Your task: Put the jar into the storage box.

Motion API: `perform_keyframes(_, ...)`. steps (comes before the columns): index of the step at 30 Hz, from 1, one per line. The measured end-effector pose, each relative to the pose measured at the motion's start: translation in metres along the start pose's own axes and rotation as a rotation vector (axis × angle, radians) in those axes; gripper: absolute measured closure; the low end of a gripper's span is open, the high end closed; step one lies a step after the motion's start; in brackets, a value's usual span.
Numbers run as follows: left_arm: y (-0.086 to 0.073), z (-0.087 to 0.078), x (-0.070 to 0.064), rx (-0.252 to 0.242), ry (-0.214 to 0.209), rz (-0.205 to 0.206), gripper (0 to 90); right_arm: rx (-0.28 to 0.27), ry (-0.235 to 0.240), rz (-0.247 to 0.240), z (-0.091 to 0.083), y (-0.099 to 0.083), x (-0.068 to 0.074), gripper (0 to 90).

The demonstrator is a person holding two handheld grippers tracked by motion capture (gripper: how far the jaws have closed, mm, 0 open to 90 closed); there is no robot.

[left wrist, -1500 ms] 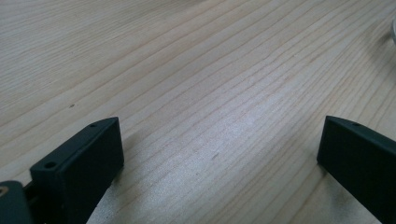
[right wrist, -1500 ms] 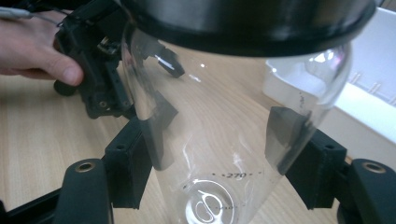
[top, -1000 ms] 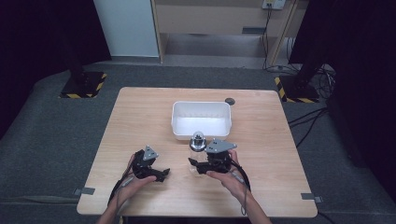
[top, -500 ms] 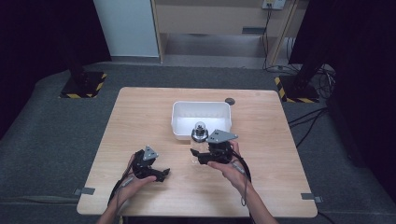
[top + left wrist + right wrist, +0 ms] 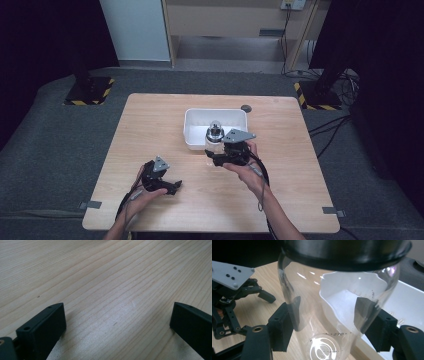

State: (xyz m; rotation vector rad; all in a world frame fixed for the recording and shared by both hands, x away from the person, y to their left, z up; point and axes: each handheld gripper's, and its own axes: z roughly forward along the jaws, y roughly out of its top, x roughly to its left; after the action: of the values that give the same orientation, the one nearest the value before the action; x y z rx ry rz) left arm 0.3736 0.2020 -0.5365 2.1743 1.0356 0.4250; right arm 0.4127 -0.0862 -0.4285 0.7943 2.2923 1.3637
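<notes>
A clear glass jar with a metal lid and printed measuring marks stands upright between the jaws of my right gripper, at the near wall of the white bin. In the right gripper view the jar sits close up. My right gripper is shut on its lower body, and the bin lies behind it. My left gripper rests low over the near left part of the table. In the left gripper view the left gripper is open wide over bare wood.
The bin sits mid-table on the wooden table. A small dark round thing lies on the wood behind the bin's far right corner. The table stands on grey floor, and cables trail from both grippers toward the person.
My right gripper has carried the jar away from the person, up to the bin's near wall. The left gripper has stayed where it was.
</notes>
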Motion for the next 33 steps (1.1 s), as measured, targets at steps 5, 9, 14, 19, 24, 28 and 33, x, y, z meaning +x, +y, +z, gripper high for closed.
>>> perform_keyframes(5,0.000,0.000,0.000,0.001,0.000,0.000,0.0,-0.002,-0.006,0.007,0.000,0.004,-0.005,31.3)
perform_keyframes(9,0.000,0.000,0.000,0.001,0.000,0.000,0.0,-0.005,-0.014,0.010,0.001,0.008,-0.009,31.3)
perform_keyframes(14,0.000,0.000,0.000,0.001,0.000,0.000,0.0,-0.009,-0.019,0.014,0.002,0.016,-0.014,31.3)
perform_keyframes(19,0.000,0.000,0.000,0.001,0.000,0.000,0.0,-0.008,-0.022,0.015,0.004,0.022,-0.018,31.3)
perform_keyframes(24,0.000,0.000,0.000,0.001,0.000,0.000,0.0,-0.004,-0.044,0.018,0.011,0.028,-0.026,31.3)
perform_keyframes(28,0.000,0.000,0.000,0.001,0.000,0.001,0.0,-0.004,-0.059,0.034,0.019,0.030,-0.036,31.3)
perform_keyframes(33,0.000,0.000,0.000,0.001,0.000,0.000,0.0,-0.010,-0.073,0.055,0.026,0.030,-0.044,31.3)
